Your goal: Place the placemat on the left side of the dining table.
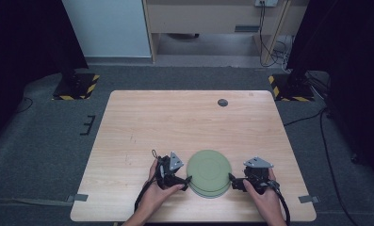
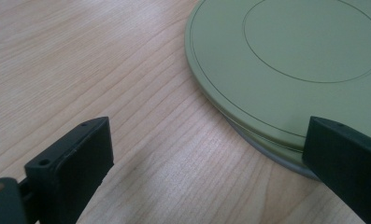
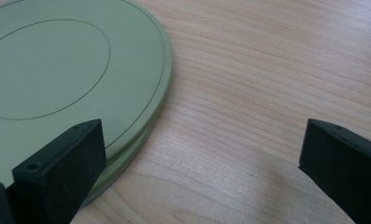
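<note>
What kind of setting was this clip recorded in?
Probably a lab or recording studio rather than a home: a bare light wooden table on grey carpet, black stand bases with yellow-black hazard tape, and dark curtains on both sides.

Stacked green plates (image 1: 208, 172) — upside-down; table's near edge

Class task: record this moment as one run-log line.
left gripper: open, at rim | right gripper: open, opposite rim | round green plates: stacked, on wooden table

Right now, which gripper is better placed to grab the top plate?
Left, marginally. The left gripper looks nearly at the plates' rim, jaws open. The right gripper seems a little short of it.
</note>
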Demonstrator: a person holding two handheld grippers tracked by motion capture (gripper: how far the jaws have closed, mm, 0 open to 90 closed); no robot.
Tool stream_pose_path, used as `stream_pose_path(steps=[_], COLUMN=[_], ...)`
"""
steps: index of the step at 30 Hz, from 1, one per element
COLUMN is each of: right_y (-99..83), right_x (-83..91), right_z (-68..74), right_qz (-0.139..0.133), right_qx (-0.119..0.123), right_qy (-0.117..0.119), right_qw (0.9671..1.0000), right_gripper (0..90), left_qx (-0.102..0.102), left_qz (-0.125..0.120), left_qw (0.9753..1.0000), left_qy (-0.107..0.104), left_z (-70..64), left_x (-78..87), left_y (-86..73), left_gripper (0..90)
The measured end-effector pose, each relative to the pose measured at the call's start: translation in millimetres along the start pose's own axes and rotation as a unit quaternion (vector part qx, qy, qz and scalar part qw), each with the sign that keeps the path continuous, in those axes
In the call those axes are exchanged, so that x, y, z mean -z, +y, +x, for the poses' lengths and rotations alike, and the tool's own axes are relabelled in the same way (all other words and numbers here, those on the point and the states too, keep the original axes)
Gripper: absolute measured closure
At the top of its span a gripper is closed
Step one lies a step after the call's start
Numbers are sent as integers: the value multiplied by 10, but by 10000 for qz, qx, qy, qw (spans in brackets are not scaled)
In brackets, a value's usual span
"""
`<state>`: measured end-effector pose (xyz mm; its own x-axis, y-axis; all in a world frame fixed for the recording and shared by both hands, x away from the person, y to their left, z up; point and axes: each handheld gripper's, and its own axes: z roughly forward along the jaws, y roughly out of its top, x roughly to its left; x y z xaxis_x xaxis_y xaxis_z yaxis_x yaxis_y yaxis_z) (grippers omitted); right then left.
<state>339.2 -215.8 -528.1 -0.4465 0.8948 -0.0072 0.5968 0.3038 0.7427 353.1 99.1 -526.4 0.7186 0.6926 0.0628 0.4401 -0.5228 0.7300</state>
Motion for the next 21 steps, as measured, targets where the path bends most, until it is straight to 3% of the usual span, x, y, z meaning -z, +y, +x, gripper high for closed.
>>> stream_pose_path(steps=[5, 9, 21], right_y=[-10, -16, 22], right_x=[27, 34, -36], right_z=[22, 32, -13], right_qz=[-8, 4, -44], right_qx=[48, 64, -72], right_qy=[31, 87, -119], right_qw=[10000, 9999, 9999], right_gripper=[45, 47, 18], left_qx=[-39, -108, -206], left_qz=[-43, -25, -15], left_qw=[9999, 9999, 9995], left_qy=[-106, 7, 225], left_z=[-30, -45, -42], left_x=[19, 9, -51], left_y=[-7, 18, 95], left_gripper=[37, 22, 17])
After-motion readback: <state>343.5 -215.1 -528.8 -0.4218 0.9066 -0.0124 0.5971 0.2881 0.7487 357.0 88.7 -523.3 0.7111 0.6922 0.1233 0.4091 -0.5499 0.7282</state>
